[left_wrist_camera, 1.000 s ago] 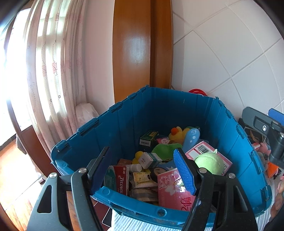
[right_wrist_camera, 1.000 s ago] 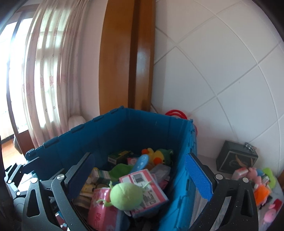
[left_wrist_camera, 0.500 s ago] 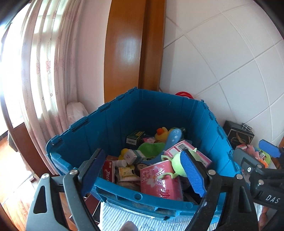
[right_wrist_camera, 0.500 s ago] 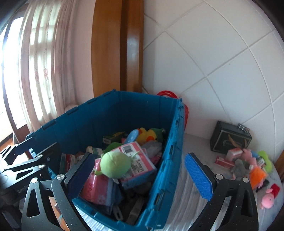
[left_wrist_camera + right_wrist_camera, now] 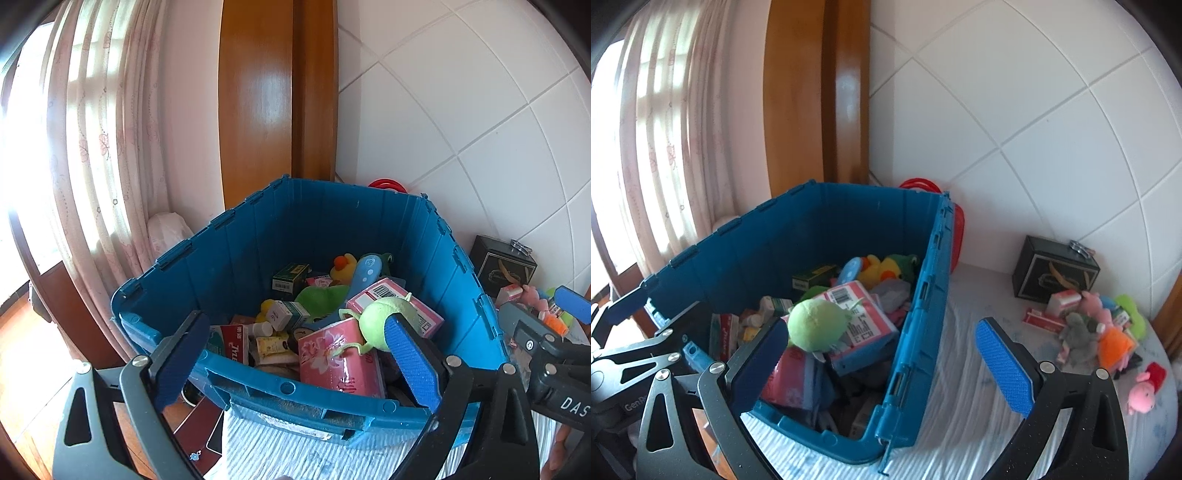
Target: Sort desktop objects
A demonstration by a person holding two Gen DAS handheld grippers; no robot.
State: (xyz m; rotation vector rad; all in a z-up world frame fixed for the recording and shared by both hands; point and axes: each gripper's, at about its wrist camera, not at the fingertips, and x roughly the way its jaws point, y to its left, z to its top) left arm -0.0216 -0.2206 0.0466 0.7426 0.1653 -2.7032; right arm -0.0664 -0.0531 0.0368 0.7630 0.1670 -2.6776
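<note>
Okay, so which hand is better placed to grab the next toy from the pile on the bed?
Right. The right gripper is open, empty and angled toward the toy pile beside the blue bin. The left gripper, jaws opening with nothing between them, faces into the bin, farther from the pile.

Home room, floral curtain (image 5: 92,147), tiled wall (image 5: 1034,110), wooden door frame (image 5: 273,92), plush toys (image 5: 1100,332)

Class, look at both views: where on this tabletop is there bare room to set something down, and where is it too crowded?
Free: the white cloth between the blue bin and the toy pile, and the strip before the bin's near wall. Crowded: inside the bin, heaped with boxes and the green plush, and the corner around the black box.
</note>
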